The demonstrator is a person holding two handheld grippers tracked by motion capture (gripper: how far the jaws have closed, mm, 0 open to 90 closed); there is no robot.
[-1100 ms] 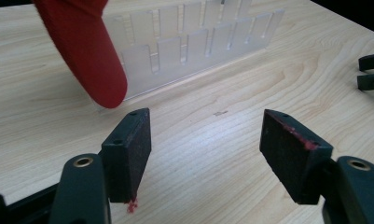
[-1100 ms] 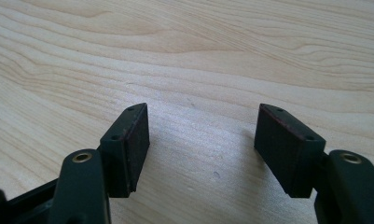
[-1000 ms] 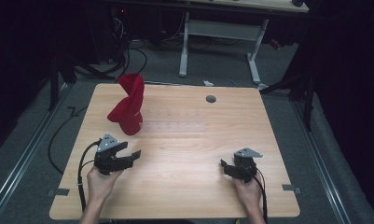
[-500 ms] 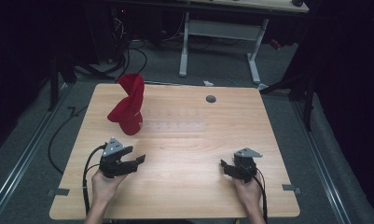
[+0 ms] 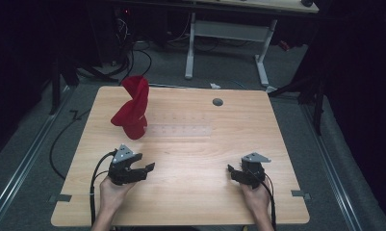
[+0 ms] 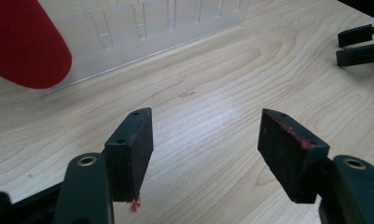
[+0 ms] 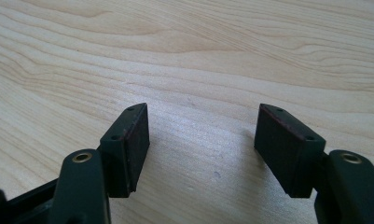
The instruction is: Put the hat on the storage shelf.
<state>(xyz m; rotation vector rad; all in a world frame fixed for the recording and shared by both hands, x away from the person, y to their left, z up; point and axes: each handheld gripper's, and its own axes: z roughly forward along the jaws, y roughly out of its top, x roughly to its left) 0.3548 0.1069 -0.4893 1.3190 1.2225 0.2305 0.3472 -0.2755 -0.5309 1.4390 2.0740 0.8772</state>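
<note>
A red cloth [image 5: 132, 108] stands twisted upright at the table's far left; its rounded lower end also appears in the left gripper view [image 6: 21, 42]. A clear plastic rack [image 5: 178, 130] with slots lies flat beside it, and fills the top of the left gripper view [image 6: 142, 28]. My left gripper [image 5: 145, 169] is held low over the near left of the table, open and empty [image 6: 205, 126], pointing toward the rack. My right gripper [image 5: 231, 171] is at the near right, open over bare wood [image 7: 201, 121]. Its black jaws appear far off in the left gripper view [image 6: 362, 44].
The wooden table [image 5: 190, 202] has a round grey grommet [image 5: 217, 102] near its far edge. Black cables [image 5: 92, 183] trail from the left gripper off the near-left side. A white-legged desk [image 5: 229, 33] stands on the floor beyond the table.
My left gripper has drifted a little toward the near edge and to the right. The right gripper, cloth and rack have stayed put.
</note>
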